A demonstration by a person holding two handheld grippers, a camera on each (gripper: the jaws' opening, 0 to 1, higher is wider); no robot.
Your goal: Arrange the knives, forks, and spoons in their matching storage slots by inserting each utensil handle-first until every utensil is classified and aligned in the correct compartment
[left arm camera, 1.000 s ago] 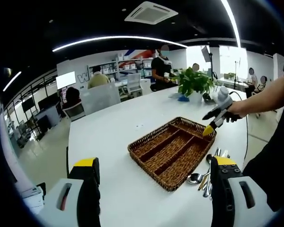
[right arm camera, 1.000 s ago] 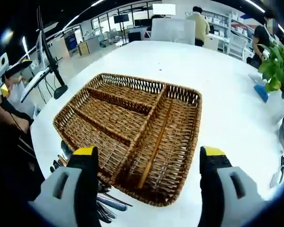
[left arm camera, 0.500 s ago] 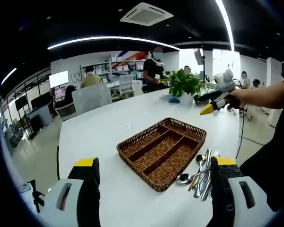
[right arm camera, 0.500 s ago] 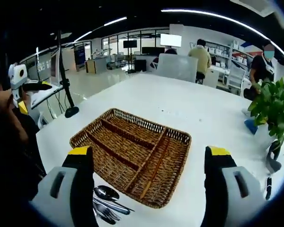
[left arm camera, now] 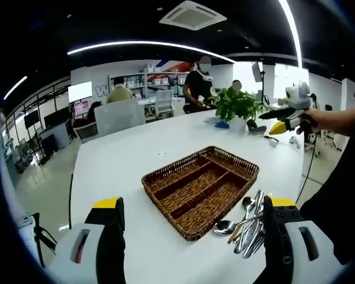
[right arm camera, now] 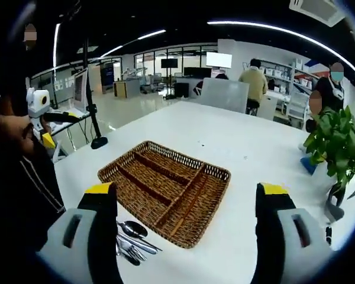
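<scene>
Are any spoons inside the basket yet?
No, the wicker basket has bare slots, and the spoons and other utensils lie beside it on the white table.

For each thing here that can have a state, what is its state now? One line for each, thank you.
wicker tray: compartments empty, flat on the white table.
utensils: loose pile on the table beside the tray, none sorted yet.
left hand-held gripper: open, holding nothing.
right hand-held gripper: open, holding nothing.
potted plant: upright on the table.
</scene>
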